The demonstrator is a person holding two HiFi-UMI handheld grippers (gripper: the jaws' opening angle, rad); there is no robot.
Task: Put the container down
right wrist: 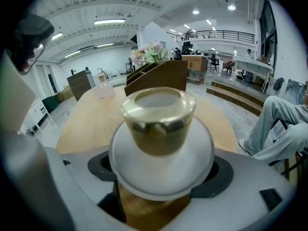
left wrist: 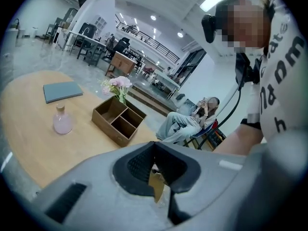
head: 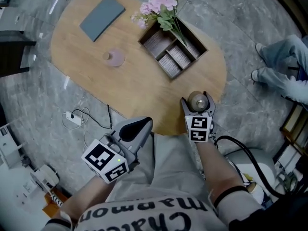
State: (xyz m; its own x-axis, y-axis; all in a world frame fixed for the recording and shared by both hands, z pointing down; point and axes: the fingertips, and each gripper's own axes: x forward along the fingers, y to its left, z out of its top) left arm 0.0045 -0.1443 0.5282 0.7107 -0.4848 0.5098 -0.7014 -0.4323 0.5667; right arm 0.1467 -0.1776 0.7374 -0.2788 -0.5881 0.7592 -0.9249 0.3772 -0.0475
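On counter [head: 144, 88]: pad [head: 102, 17] upper left, bottle [head: 115, 57] below it, divided box [head: 173, 49] right of centre, flowers [head: 161, 6] at box's upper corner; container [head: 198, 101] over counter's lower-right edge.

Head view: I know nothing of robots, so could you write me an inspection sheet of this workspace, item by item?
Surface: oval wooden table.
Job's things: container, white body with a clear gold-tinted cap, at the table's near edge; whether it touches the top cannot be told.
Clutter: grey-blue book, pink bottle, compartment box, pink flowers with stems lying in the box.
Grippers: right gripper shut on the container; left gripper shut, holding nothing, off the table.
Cables: white power strip with a thin black lead on the floor; thick black cable by the person's right arm.
Surroundings: marble floor; seated person at the right.
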